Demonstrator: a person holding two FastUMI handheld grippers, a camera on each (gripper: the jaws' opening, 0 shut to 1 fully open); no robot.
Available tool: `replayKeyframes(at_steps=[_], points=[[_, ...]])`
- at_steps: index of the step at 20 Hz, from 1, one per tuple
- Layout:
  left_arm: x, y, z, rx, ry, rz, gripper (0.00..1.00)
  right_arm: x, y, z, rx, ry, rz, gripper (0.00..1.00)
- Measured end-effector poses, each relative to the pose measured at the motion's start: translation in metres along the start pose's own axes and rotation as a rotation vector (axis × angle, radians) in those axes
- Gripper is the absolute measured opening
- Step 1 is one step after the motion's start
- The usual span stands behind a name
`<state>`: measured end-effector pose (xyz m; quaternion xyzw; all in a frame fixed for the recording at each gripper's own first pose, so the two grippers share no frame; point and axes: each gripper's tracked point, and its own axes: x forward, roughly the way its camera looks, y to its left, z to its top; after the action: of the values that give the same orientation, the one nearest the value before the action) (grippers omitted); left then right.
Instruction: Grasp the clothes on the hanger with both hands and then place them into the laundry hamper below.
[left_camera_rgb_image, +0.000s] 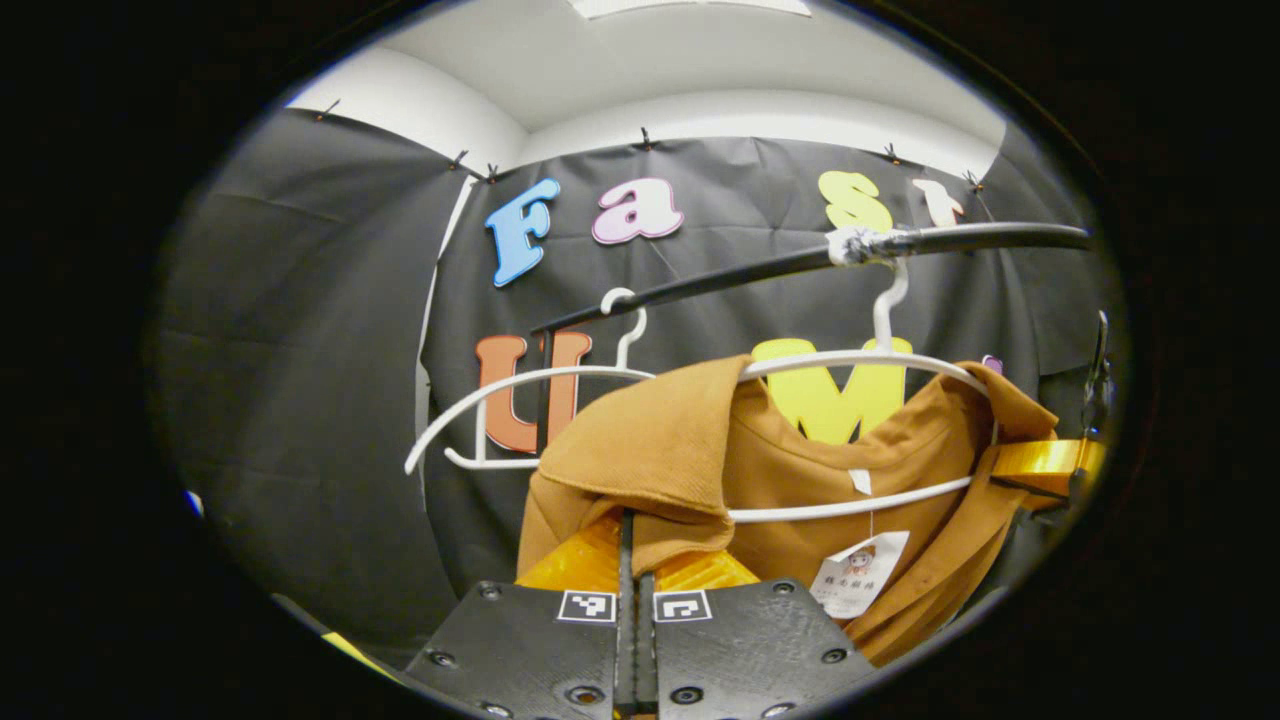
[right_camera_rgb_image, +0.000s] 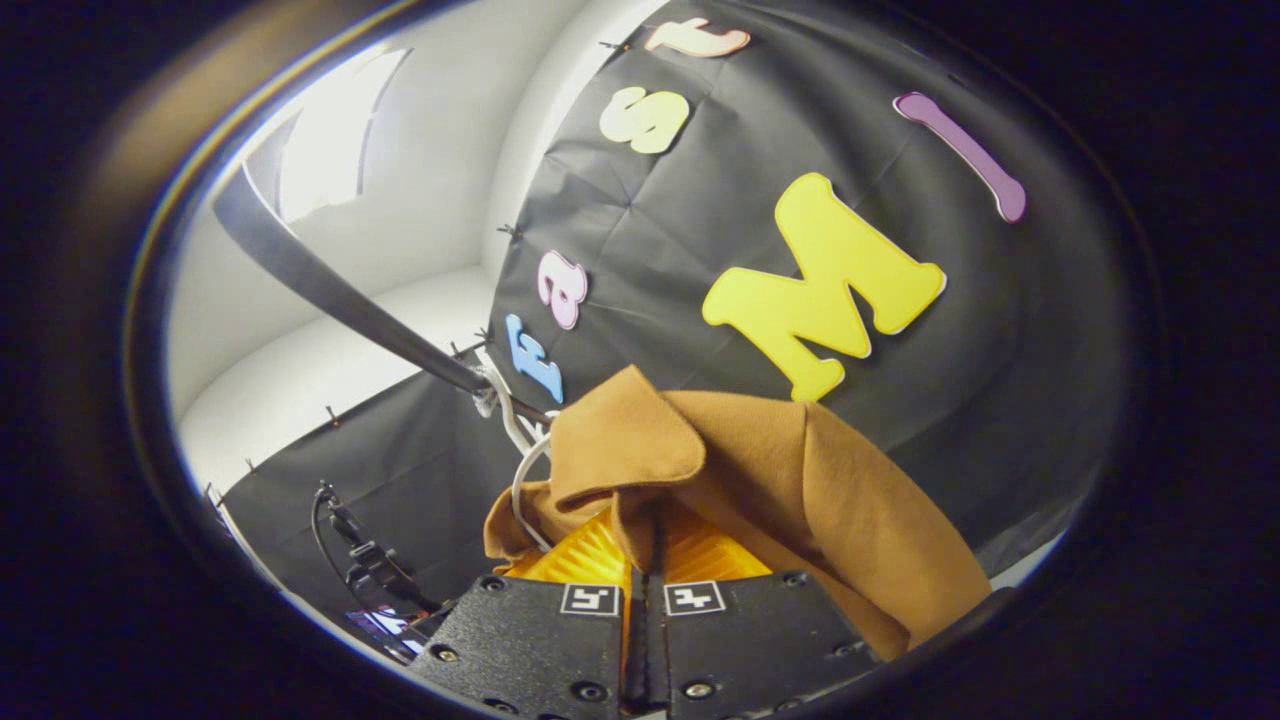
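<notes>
**Both tongs pinch the brown shirt on its hanger**

In the left gripper view, the left gripper sits right at the bottom. Its two fingers are pressed together with a fold of the brown shirt caught between them. In the right gripper view, the right gripper is just as close, and its fingers are squeezed on the other shoulder of the shirt.

The shirt is the biggest thing. It hangs on a white hanger, up on a dark rail. The collar droops over the left gripper. At the far right edge of the left gripper view, the right gripper touches the shirt's shoulder.

A second white hanger hangs bare on the rail, beside the shirt.

A small paper tag dangles inside the shirt's neck.
</notes>
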<state>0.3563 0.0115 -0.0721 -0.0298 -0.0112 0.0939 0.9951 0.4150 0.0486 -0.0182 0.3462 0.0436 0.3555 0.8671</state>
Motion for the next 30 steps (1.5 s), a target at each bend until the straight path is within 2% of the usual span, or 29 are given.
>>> replayKeyframes(at_steps=[2, 5, 6, 10, 11, 14, 17, 19, 21, 22, 23, 24, 25, 26, 30], points=[[0.001, 0.008, 0.012, 0.006, -0.021, 0.012, 0.0, -0.002, 0.003, 0.016, 0.028, -0.051, 0.003, 0.04], [0.006, 0.029, 0.028, 0.023, -0.049, 0.056, 0.0, -0.003, -0.009, 0.032, -0.027, -0.11, -0.044, 0.03], [0.01, 0.036, 0.029, 0.012, -0.039, 0.064, 0.05, -0.004, -0.006, 0.035, -0.029, -0.131, -0.048, 0.03], [0.018, 0.056, 0.011, -0.01, 0.018, 0.072, 0.05, -0.007, -0.011, 0.044, -0.037, -0.167, -0.07, 0.03], [0.018, 0.056, 0.007, -0.007, 0.022, 0.067, 0.0, -0.009, -0.014, 0.048, -0.038, -0.175, -0.081, 0.03], [0.015, 0.049, -0.003, -0.008, 0.036, 0.041, 0.0, -0.018, -0.025, 0.061, -0.006, -0.228, -0.119, 0.03], [0.01, 0.046, -0.011, -0.026, 0.05, 0.026, 0.0, -0.021, -0.042, 0.066, -0.017, -0.249, -0.198, 0.03], [0.011, 0.046, -0.012, -0.072, 0.065, 0.006, 0.04, -0.021, -0.046, 0.07, -0.001, -0.256, -0.223, 0.03], [0.015, 0.049, -0.01, -0.148, 0.08, -0.013, 0.0, -0.023, -0.044, 0.076, 0.055, -0.281, -0.214, 0.04], [0.019, 0.051, -0.006, -0.162, 0.081, -0.015, 0.04, -0.025, -0.049, 0.08, 0.067, -0.296, -0.228, 0.03], [0.02, 0.057, -0.001, -0.145, 0.076, -0.008, 0.0, -0.027, -0.056, 0.088, 0.054, -0.315, -0.253, 0.03], [0.021, 0.059, 0.003, -0.127, 0.068, -0.006, 0.05, -0.032, -0.069, 0.095, 0.027, -0.337, -0.311, 0.03], [0.023, 0.057, 0.002, -0.118, 0.068, -0.015, 0.05, -0.036, -0.081, 0.103, 0.012, -0.359, -0.365, 0.03], [0.025, 0.054, -0.001, -0.115, 0.075, -0.023, 0.0, -0.034, -0.087, 0.092, 0.011, -0.327, -0.387, 0.03], [0.018, 0.046, -0.032, -0.135, 0.12, -0.017, 0.0, -0.031, -0.103, 0.051, 0.036, -0.218, -0.418, 0.03]])
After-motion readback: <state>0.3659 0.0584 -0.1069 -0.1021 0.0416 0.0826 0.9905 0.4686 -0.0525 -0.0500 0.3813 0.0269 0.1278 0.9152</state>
